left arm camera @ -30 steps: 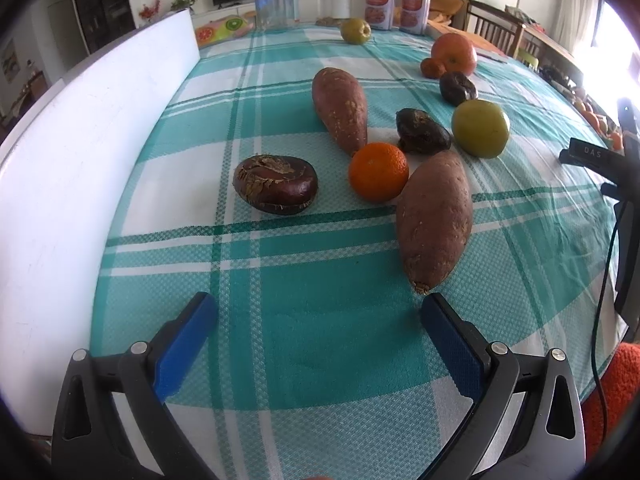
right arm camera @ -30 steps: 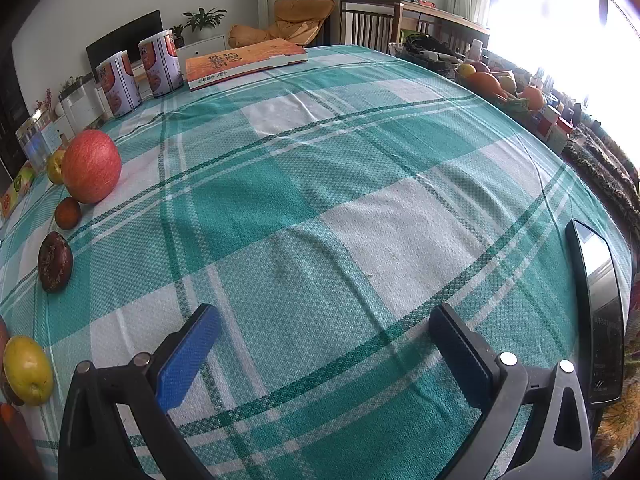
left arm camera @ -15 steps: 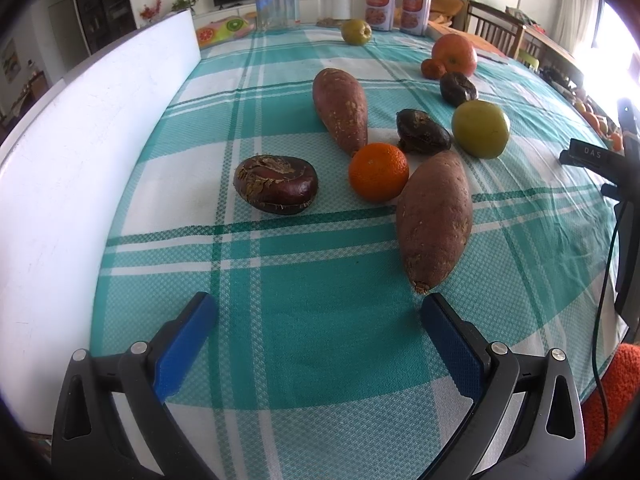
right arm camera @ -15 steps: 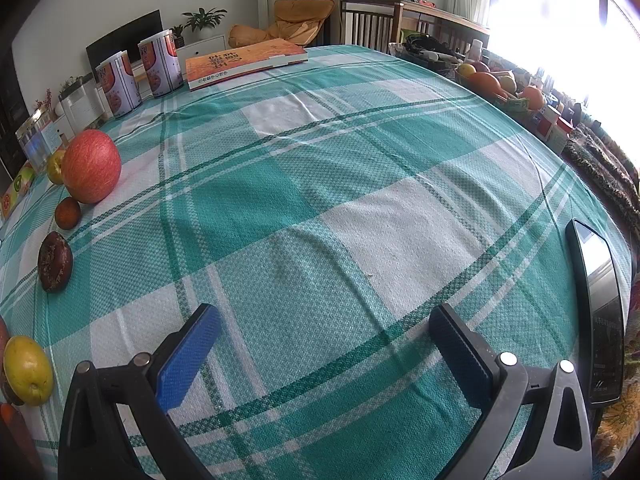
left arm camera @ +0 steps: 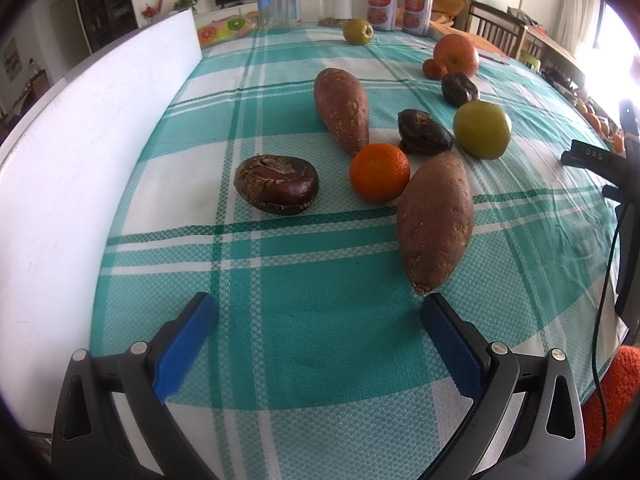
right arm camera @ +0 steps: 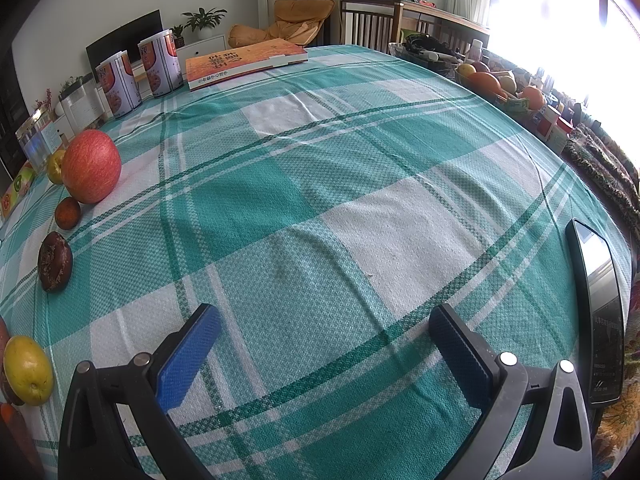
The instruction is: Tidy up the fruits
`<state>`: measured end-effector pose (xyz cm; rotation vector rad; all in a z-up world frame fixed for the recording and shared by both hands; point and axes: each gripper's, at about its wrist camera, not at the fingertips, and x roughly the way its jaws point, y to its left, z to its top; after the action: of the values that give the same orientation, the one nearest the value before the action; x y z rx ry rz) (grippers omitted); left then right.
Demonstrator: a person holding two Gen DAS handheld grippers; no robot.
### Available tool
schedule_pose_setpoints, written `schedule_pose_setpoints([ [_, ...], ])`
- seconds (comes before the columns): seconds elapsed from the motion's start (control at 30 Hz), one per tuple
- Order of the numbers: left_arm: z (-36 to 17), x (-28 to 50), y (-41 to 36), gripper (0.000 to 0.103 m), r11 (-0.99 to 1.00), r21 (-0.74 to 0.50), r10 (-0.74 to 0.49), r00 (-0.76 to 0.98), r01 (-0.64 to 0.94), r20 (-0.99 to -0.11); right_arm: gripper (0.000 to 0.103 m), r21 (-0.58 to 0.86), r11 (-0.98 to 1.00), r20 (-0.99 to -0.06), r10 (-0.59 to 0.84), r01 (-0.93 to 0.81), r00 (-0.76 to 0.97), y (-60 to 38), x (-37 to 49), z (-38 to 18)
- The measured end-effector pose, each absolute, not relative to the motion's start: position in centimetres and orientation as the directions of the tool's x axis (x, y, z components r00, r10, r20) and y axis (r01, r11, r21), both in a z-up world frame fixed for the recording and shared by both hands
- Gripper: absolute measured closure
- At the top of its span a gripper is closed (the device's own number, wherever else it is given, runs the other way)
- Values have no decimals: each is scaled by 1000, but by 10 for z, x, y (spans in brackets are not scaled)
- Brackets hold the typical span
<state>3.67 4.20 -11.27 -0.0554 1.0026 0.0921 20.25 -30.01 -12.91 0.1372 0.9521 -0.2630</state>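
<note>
- Your left gripper is spread wide, nothing between the blue pads, low over the checked tablecloth near the table's near edge.
- Near sweet potato lies just ahead of your left gripper's right finger, tip close to the pad; can't tell if touching.
- Orange sits just beside that sweet potato's far end, looks touching; second sweet potato runs away behind it.
- Dark brown wrinkled fruit sits alone, left of the orange, toward the white board along the left edge.
- Green apple and another dark fruit side by side, behind the near sweet potato.
- Red apple, small mandarin and a third dark fruit cluster farther back; yellow-green apple near the far edge by two cans.
- Your right gripper is also wide open and empty, over bare cloth.
- In the right wrist view the fruits line the left edge; book at the far edge, phone at the right edge.
</note>
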Motion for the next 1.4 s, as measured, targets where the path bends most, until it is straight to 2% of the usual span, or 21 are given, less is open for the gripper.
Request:
schedule_pose_setpoints([
  [1.4, -114, 37, 41, 0, 993, -2, 61, 528, -118, -847, 0, 0, 960, -818, -162, 281, 552, -300, 202, -129],
])
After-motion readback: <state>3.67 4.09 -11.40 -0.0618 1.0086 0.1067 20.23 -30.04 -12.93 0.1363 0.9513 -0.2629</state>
